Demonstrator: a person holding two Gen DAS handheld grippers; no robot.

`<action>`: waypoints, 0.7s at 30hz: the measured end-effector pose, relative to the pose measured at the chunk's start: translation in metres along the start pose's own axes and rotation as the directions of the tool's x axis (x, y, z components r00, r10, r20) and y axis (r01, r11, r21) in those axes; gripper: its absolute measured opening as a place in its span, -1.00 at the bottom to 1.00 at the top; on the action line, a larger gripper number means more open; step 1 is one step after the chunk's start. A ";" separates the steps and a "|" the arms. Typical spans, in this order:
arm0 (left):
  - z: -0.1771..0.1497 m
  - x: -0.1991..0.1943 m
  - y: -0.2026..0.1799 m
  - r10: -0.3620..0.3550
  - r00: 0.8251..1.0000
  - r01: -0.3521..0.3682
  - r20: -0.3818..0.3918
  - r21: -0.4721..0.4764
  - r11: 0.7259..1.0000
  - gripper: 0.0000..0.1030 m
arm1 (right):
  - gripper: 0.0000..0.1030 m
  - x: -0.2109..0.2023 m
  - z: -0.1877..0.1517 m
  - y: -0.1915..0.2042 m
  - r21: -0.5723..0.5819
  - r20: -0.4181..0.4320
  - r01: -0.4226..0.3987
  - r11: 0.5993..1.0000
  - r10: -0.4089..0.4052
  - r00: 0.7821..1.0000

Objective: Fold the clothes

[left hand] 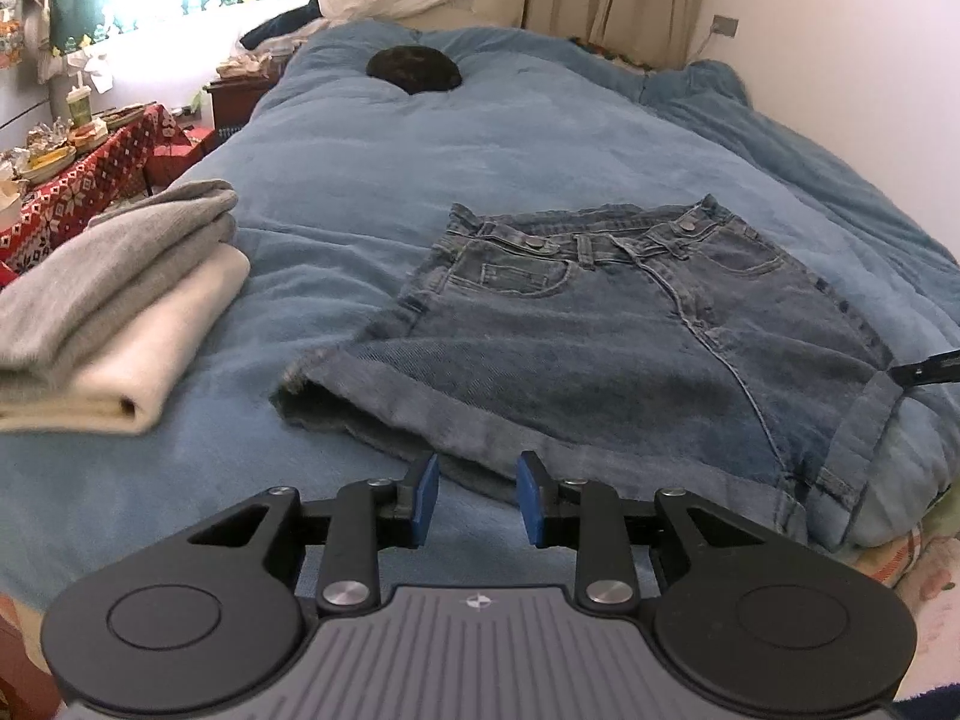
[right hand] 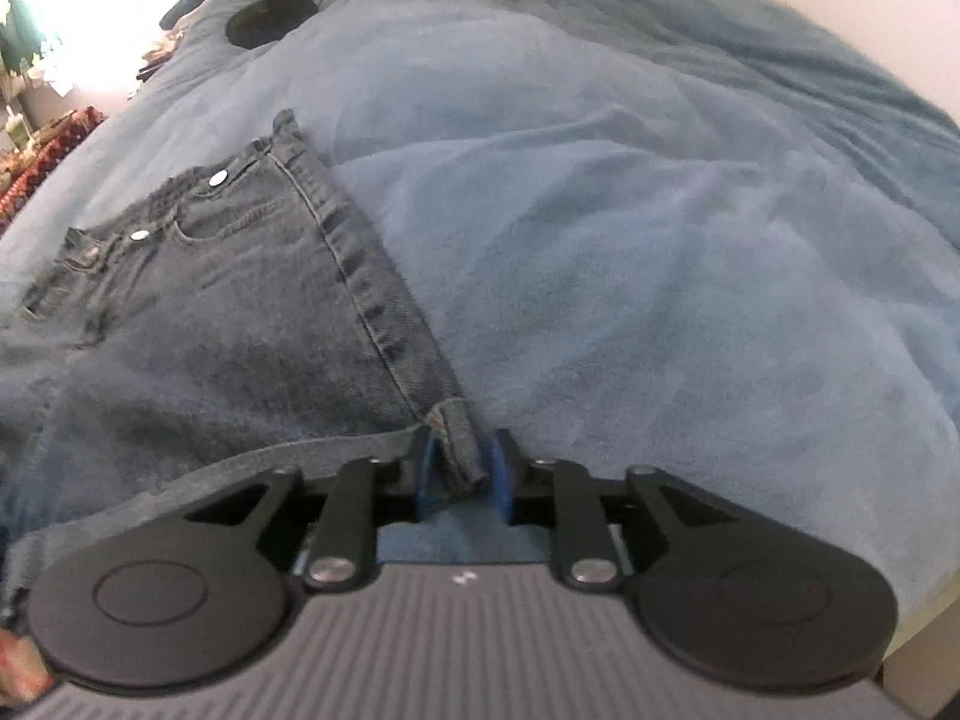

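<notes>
The denim shorts (left hand: 630, 324) are lying flat near the bed's (left hand: 360, 150) near edge, the right hand-held gripper (right hand: 459, 474) is closing around one cuff corner, the left hand-held gripper (left hand: 477, 498) is hovering open at the other hem, which it should pinch fully.

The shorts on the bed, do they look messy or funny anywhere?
Mostly fine: the shorts lie flat on the blanket. Only the left leg's cuff gapes open with a frayed edge.

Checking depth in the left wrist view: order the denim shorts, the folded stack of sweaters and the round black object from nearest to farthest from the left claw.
From the left claw:
1. Denim shorts, hem just ahead of the fingertips.
2. Folded stack of sweaters, farther off to the left.
3. Round black object, far up the blue blanket.
</notes>
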State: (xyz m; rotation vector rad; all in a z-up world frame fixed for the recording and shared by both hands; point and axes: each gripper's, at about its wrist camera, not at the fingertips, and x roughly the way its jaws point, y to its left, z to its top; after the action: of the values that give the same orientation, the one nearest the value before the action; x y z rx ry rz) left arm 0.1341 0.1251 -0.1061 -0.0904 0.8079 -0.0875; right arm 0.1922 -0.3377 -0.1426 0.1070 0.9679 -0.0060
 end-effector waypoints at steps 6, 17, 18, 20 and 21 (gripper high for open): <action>0.066 0.026 0.014 0.006 1.000 -0.006 -0.005 0.073 0.997 -0.45 | -0.40 -0.030 0.037 -0.011 -0.054 -0.013 0.007 0.999 -0.008 1.000; 0.177 0.145 -0.001 -0.034 0.995 0.054 -0.095 0.215 0.975 -0.12 | -0.31 0.039 0.172 0.067 -0.227 0.013 -0.160 0.961 0.168 0.986; 0.183 0.161 -0.001 -0.039 0.992 0.062 -0.116 0.207 0.976 -0.11 | -0.29 0.053 0.185 0.075 -0.235 0.010 -0.171 0.957 0.179 0.984; 0.192 0.191 0.000 -0.046 0.988 0.075 -0.150 0.197 0.977 -0.09 | -0.20 0.082 0.205 0.088 -0.243 0.002 -0.179 0.953 0.185 0.983; 0.193 0.204 0.001 -0.043 0.986 0.075 -0.159 0.197 0.978 -0.09 | -0.17 0.099 0.214 0.095 -0.249 -0.001 -0.182 0.951 0.187 0.982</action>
State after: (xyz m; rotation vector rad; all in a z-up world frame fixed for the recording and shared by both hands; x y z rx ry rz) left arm 0.4142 0.1126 -0.1193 0.0860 0.9468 -0.2347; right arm 0.4290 -0.2593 -0.0956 -0.0344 0.9260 0.2858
